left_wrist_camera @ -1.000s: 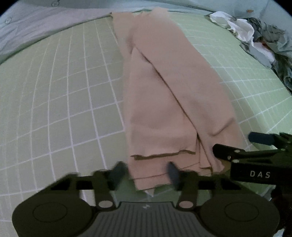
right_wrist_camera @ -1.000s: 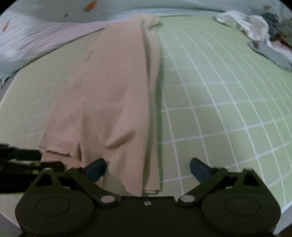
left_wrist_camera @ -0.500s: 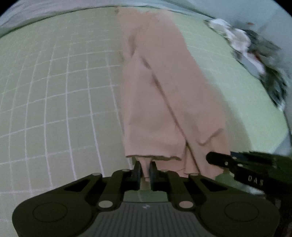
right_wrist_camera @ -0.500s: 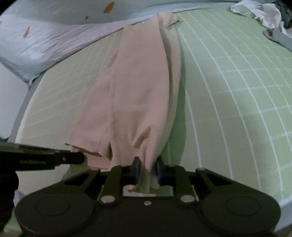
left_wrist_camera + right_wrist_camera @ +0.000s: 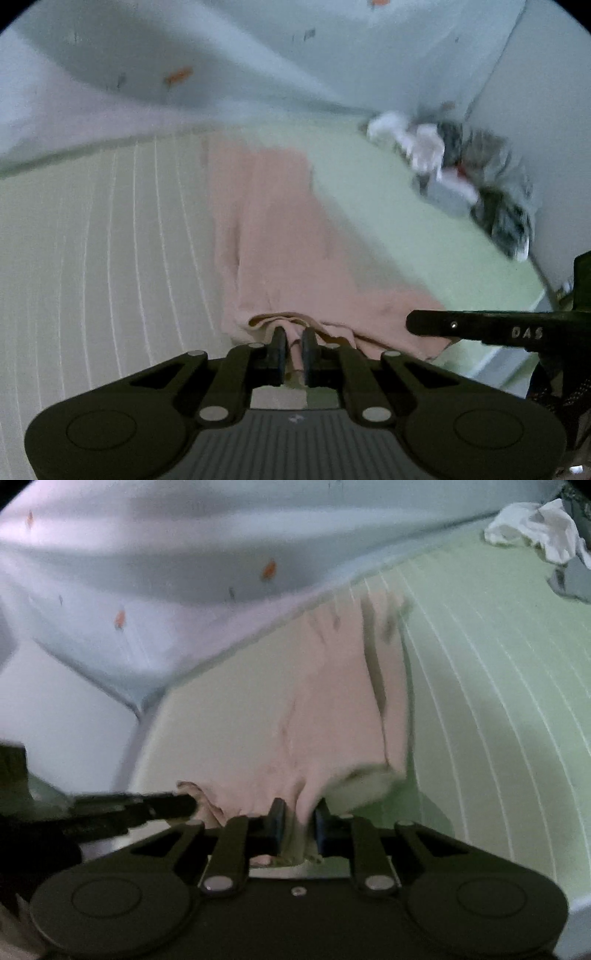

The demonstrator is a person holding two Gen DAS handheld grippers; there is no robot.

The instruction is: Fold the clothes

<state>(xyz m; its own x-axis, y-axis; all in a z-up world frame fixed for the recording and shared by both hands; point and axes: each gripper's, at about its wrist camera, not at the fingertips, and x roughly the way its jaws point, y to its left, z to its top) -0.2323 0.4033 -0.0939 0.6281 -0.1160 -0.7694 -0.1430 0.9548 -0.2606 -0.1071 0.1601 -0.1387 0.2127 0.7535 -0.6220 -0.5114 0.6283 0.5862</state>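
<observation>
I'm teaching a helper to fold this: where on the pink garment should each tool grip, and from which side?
Grip the pink garment at its near hem, one corner per tool, coming in from the near edge of the bed. It lies lengthwise away, so that hem can lift over. The left tool and right tool are pinched there.

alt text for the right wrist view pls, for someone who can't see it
The right tool is shut on the near hem of a long peach garment stretched away across a green grid-patterned bed sheet. The left tool grips the same hem from the left. A pale duvet with small orange prints lies behind, and crumpled white clothing sits top right.
</observation>
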